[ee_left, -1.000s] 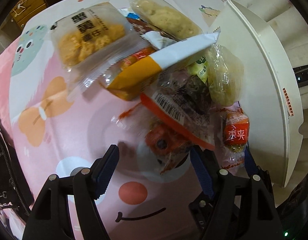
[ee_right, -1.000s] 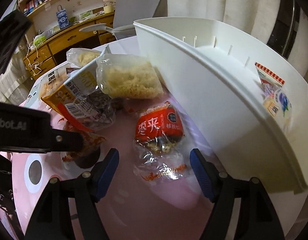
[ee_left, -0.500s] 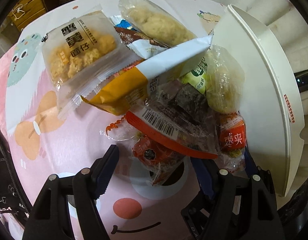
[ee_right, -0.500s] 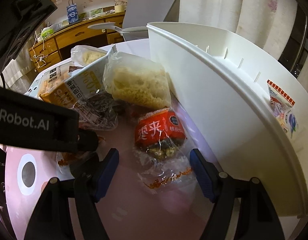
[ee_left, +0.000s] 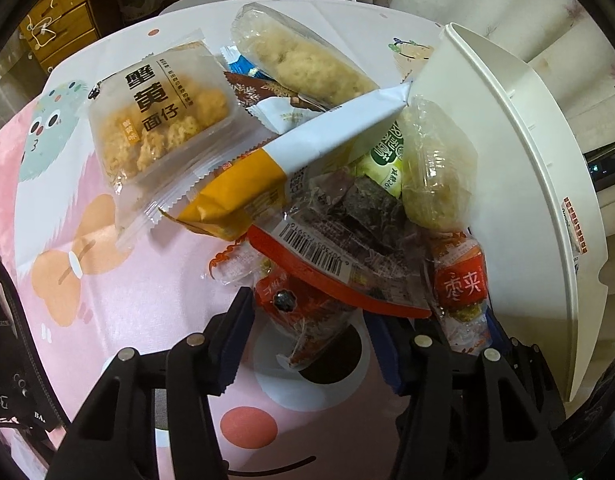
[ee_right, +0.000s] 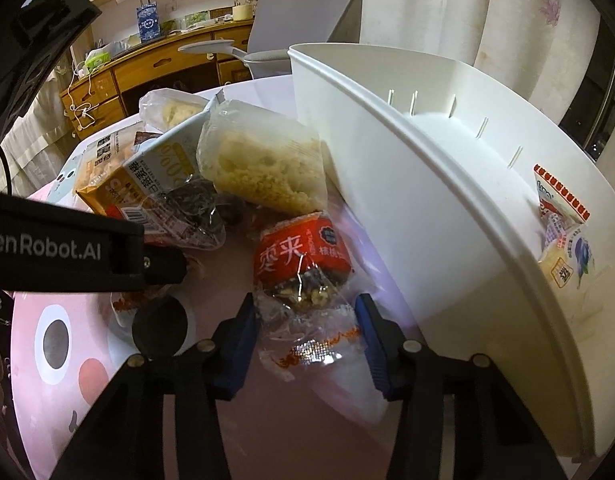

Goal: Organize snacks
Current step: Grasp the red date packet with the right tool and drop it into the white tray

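Red snack packets sit between both grippers beside a white bin (ee_right: 447, 208).

Right gripper (ee_right: 305, 338) is closing around a red date packet (ee_right: 303, 264); left gripper (ee_left: 307, 334) is closing around another red packet (ee_left: 303, 308), likely for binning. Only the right view shows a packet (ee_right: 563, 232) already inside.

snack pile (ee_left: 291, 168) on tablecloth (ee_left: 107, 300), left of bin (ee_left: 539, 184)

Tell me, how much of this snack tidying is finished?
Barely begun. One packet already lies in the white bin. The right gripper is closing around a red date snack; the left gripper closes around another red packet. The pile remains on the table.
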`<state>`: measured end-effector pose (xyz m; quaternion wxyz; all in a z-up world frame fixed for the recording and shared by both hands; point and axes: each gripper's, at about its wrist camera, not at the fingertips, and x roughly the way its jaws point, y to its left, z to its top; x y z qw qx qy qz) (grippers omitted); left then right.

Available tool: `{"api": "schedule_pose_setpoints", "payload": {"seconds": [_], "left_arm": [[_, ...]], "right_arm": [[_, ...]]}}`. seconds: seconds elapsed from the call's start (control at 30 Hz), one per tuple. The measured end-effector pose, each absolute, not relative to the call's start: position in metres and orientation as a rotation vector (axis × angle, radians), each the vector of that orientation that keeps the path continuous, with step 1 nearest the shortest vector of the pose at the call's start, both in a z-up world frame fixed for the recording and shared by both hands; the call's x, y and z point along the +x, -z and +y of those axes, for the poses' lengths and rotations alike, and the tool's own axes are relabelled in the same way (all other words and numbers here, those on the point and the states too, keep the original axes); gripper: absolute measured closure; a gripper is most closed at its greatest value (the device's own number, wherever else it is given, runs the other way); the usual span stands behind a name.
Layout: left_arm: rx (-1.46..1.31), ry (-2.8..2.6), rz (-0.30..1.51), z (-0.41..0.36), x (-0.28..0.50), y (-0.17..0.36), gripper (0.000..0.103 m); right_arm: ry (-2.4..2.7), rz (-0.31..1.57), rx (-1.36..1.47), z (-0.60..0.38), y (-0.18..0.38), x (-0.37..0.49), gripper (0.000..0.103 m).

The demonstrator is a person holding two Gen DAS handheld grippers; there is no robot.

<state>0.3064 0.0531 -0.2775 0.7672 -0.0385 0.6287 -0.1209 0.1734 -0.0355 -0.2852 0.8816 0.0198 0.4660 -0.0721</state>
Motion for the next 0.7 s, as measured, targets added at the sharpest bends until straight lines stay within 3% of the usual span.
{"api": "schedule_pose_setpoints", "payload": {"seconds": [0.7], "left_arm": [[-0.107, 0.214, 1.301, 0.123, 0.233, 0.238, 0.049]], "right_arm": [[0.106, 0.987, 0.051, -0.019, 0.262, 0.132, 0.063]]}}
